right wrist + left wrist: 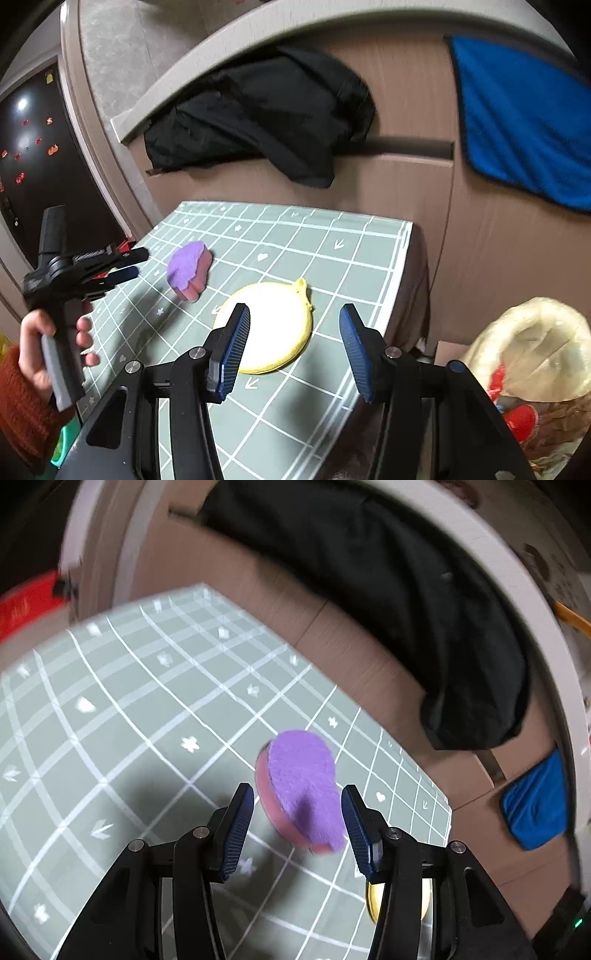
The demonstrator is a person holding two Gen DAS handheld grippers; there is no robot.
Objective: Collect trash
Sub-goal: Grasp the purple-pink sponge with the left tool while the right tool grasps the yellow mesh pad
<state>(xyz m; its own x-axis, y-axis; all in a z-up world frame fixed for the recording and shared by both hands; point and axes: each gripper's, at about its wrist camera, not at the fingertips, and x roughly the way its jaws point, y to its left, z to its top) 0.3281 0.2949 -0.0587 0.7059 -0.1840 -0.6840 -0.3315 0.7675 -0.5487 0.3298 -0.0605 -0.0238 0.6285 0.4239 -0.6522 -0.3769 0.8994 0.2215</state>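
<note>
- Two pieces lie on the green grid mat (332,258): a purple-topped sponge (188,269) with a pink underside, and a round yellow-rimmed pad (273,332) with a white face and a small loop at its edge.
- Sponge sits left of the round pad in the right wrist view, near it but apart.
- Left gripper (297,823): jaws spread wide, blue pads on either side of the purple sponge (301,786) in its own view; pads not pressing on it, nothing held. Whether the sponge is truly between them or just beyond, cannot tell.
- From the right wrist view, the left gripper (125,264) hovers just left of the sponge, held by a hand (40,350) in a rust-coloured knit sleeve (22,406).
- Right gripper (293,347): jaws apart, empty, over the mat with the yellow pad ahead of its left finger.
- Clear plastic bag (535,350) holding red scraps stands beyond the mat's right edge.
- Black garment (266,118) and blue cloth (524,122) hang on the brown wall behind.
</note>
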